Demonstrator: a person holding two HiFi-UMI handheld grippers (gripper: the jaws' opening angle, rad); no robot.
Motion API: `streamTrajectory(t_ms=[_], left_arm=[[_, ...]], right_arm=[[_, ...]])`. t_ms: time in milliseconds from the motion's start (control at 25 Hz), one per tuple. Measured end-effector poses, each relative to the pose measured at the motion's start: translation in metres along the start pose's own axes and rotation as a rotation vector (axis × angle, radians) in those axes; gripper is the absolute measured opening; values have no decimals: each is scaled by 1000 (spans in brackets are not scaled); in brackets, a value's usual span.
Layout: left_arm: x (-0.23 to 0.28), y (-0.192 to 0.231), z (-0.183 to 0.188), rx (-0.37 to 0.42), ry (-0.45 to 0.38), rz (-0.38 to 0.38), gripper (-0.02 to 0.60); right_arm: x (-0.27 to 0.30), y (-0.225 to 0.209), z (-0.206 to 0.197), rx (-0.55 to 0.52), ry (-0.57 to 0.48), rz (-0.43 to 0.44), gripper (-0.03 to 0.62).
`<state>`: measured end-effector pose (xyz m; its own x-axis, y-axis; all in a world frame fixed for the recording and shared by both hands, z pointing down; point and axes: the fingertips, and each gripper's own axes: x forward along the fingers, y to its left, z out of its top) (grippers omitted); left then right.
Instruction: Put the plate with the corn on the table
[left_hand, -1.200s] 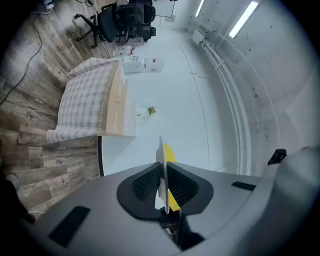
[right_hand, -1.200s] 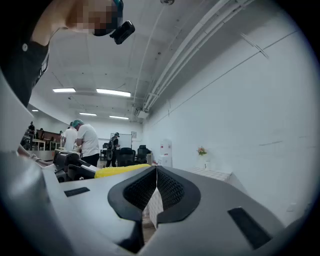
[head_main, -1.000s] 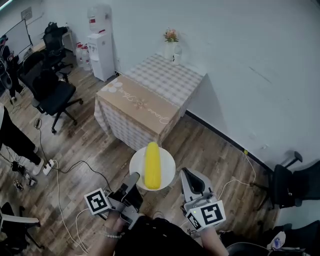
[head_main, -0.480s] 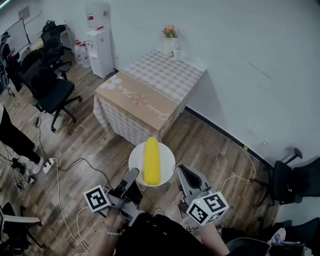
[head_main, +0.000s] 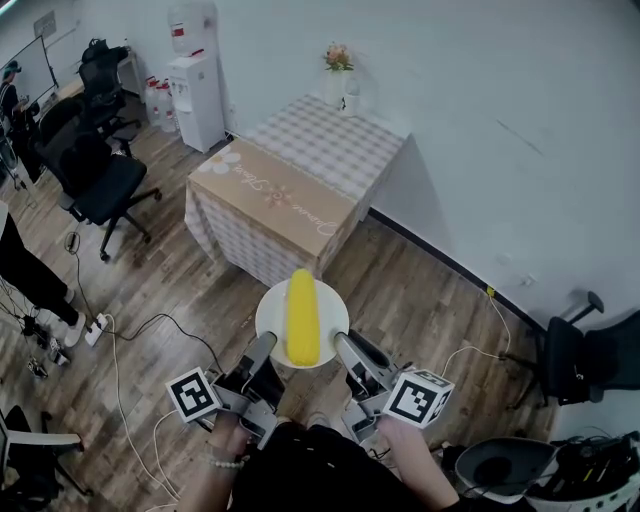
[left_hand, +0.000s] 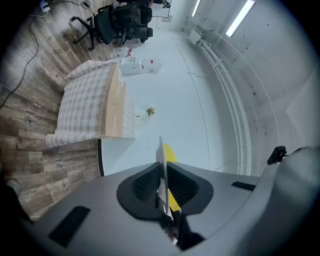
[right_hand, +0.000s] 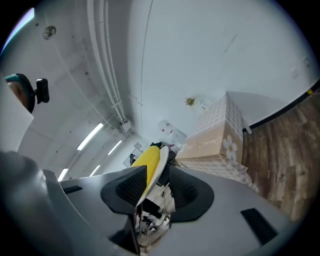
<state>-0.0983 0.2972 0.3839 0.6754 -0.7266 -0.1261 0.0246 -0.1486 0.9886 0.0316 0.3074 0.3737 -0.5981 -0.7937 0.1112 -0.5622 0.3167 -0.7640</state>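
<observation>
1. Wood floor (head_main: 400, 290) fills the room below us, with cables (head_main: 130, 340) trailing across it on the left and office chairs (head_main: 95, 175) parked at the far left.
2. Against the white wall (head_main: 480, 100) stands the bench (head_main: 330, 150), draped in a checked cloth with a tan runner over its near end. A flower vase (head_main: 337, 65) sits at its far edge, and a water dispenser (head_main: 195, 90) stands beyond its left corner.
3. And there's the plate (head_main: 335, 308): white, round, up in the air over the floor, well short of the bench, close in front of the person.
4. The corn (head_main: 302, 317) lies lengthwise across the middle of that plate, one yellow cob pointing toward the bench.
5. Left gripper (head_main: 262, 352) comes in at the plate's near-left rim. Its own view shows the jaws nearly together, both dark pads pinching the thin white rim, which runs edge-on between them with the corn showing behind it.
6. Right gripper (head_main: 345, 345) is at the near-right rim, and its jaws have just been opening. From its own view they stand wide apart; the rim sits in the gap, lying against one pad, with clear space at the other. No pinch from this side.
7. So the plate's weight is on the left grip, and the plate looks roughly level from above.
</observation>
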Motion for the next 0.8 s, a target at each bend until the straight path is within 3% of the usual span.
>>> streamTrajectory(t_ms=[160, 320, 440, 800], left_arm=[[2, 0, -2, 1, 8, 1, 38], [4, 1, -2, 2, 18, 7, 38], [4, 3, 1, 7, 25, 9, 37], [-7, 3, 9, 5, 54, 26, 37]], right_arm=[[4, 2, -5, 80, 5, 26, 148], [9, 3, -7, 104, -10, 32, 97], [15, 8, -7, 127, -28, 64, 97], [18, 17, -17, 129, -62, 46, 97]])
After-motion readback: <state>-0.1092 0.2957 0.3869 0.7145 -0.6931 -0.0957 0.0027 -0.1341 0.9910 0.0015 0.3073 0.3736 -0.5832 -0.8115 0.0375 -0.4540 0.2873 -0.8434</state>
